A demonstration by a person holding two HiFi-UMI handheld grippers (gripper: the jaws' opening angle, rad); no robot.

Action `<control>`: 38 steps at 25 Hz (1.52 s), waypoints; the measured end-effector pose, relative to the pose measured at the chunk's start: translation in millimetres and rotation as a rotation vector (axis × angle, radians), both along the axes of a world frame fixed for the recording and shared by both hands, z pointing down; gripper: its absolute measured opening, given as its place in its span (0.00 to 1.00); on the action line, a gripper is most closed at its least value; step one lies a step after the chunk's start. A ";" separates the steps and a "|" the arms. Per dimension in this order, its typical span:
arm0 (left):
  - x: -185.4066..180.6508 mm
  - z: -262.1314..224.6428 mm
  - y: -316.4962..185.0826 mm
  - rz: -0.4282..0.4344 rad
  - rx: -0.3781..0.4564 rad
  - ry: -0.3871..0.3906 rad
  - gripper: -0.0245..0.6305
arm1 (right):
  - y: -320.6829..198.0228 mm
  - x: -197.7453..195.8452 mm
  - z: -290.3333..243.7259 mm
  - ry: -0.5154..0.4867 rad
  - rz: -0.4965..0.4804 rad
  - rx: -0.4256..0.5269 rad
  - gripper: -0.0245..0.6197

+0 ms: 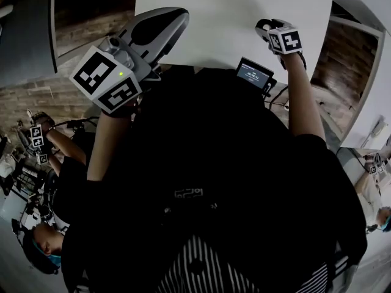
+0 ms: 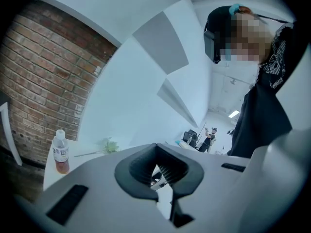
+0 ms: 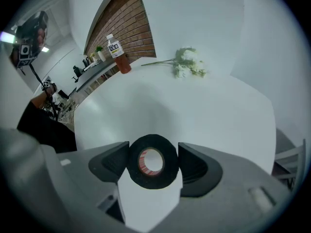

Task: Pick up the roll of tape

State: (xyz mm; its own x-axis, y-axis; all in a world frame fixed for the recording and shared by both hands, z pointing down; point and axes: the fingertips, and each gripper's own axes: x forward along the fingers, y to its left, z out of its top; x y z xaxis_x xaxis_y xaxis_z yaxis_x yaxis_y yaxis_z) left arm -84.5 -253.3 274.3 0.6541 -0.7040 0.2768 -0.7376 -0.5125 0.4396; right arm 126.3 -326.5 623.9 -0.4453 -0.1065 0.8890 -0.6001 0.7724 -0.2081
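The roll of tape (image 3: 154,141) is black with a red-printed core, and I see it only in the right gripper view. It sits upright between the dark pads (image 3: 109,163) of my right gripper (image 3: 153,154), which is shut on it from both sides over the white table (image 3: 204,115). In the head view the right gripper (image 1: 265,25) reaches over the table's near edge, and the roll is hidden there. My left gripper (image 1: 164,24) is held up close to the head camera. In its own view the left gripper (image 2: 156,147) is shut with its pad tips together and nothing between them.
A bottle of reddish drink (image 3: 118,55) and a sprig of white flowers (image 3: 189,62) lie at the table's far side, by a brick wall (image 3: 131,21). A white chair (image 3: 290,157) stands at the right. A person in dark clothes (image 2: 265,106) is close to the left gripper.
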 end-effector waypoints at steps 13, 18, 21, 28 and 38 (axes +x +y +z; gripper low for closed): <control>30.6 -14.7 -21.0 0.206 0.072 0.012 0.05 | 21.7 2.1 -78.8 -0.176 0.160 0.065 0.52; 36.1 -17.3 -31.5 0.274 0.089 0.022 0.05 | 20.6 0.5 -98.0 -0.199 0.226 0.084 0.52; 32.2 -17.2 -39.8 0.278 0.081 0.032 0.05 | 21.6 -9.7 -117.9 -0.225 0.244 0.095 0.52; 33.0 -10.8 -45.7 0.334 0.053 0.047 0.05 | 22.7 -43.1 -181.4 -0.323 0.244 0.177 0.52; 34.2 -11.1 -45.7 0.355 0.067 0.009 0.05 | 28.6 -75.8 -265.9 -0.479 0.200 0.256 0.52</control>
